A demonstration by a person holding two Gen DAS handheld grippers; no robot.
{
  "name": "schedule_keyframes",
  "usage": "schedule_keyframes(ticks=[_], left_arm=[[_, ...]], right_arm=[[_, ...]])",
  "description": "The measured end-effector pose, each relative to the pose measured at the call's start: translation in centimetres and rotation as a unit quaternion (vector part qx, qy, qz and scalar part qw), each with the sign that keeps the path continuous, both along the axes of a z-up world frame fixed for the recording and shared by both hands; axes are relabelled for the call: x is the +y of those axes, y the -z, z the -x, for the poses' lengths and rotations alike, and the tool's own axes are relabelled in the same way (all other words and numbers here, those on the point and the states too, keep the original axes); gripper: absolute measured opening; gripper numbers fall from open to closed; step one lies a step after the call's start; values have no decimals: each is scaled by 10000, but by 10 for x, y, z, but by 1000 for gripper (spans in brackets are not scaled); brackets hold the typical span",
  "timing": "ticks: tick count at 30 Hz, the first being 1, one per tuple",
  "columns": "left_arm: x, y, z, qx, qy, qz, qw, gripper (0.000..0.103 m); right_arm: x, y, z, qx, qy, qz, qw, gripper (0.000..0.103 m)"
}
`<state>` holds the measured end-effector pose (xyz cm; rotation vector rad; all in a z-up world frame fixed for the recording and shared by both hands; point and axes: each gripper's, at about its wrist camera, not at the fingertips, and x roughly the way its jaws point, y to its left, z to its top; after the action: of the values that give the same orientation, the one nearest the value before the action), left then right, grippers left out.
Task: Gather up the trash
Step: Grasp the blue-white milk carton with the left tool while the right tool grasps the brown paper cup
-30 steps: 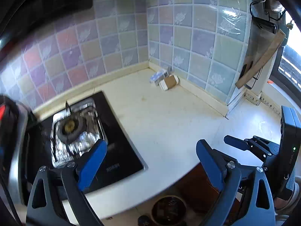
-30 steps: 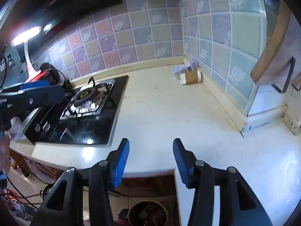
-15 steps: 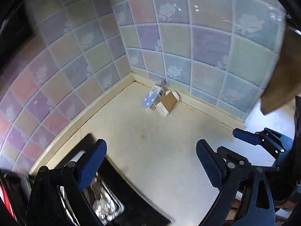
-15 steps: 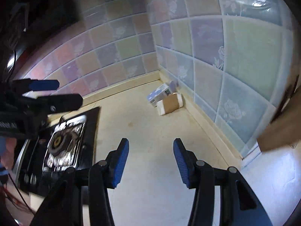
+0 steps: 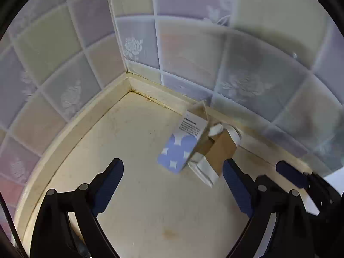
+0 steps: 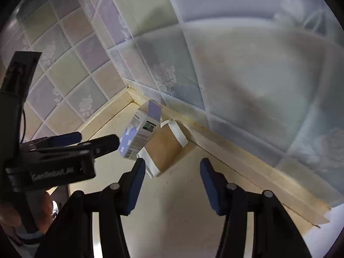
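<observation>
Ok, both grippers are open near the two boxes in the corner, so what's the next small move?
Probably ease the right gripper forward so its fingers straddle the brown box, then close. That box lies just ahead of its open fingers, while the blue-and-white carton leans on it toward the left gripper, which can take the carton afterwards. Neither gripper touches anything yet.

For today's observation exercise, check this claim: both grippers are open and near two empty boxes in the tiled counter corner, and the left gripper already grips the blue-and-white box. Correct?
Not quite. The left gripper grips nothing: in the left wrist view its jaws stand open, short of the blue-and-white box. The right gripper is open too, near the brown box.
</observation>
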<state>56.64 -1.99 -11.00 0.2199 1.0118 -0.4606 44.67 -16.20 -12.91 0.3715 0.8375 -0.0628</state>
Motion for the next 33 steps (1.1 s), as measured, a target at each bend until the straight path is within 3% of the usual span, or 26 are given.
schedule_keyframes(ticks=[6, 9, 12, 14, 17, 23, 33], left_arm=[[-11, 34, -34, 249, 105, 225, 9994, 92], [-19, 50, -44, 386, 175, 232, 9988, 86], [-24, 65, -54, 656, 160, 259, 9974, 70], [-24, 75, -60, 883, 114, 422, 9951, 50], [-16, 84, -60, 1076, -69, 664, 9919, 37], [14, 89, -46, 1149, -520, 719, 9894, 36], [68, 87, -12, 1298, -1016, 668, 9841, 36]], right_arm=[[0, 19, -16, 148, 169, -23, 9997, 53], [-2, 26, -18, 211, 235, -42, 9995, 53], [-5, 33, -18, 278, 300, -92, 9991, 53], [-8, 37, -18, 310, 333, -147, 9989, 53], [-7, 39, -21, 346, 336, -193, 9986, 53], [-4, 43, -37, 409, 302, -494, 9975, 61], [23, 53, -72, 449, 272, -262, 9983, 61]])
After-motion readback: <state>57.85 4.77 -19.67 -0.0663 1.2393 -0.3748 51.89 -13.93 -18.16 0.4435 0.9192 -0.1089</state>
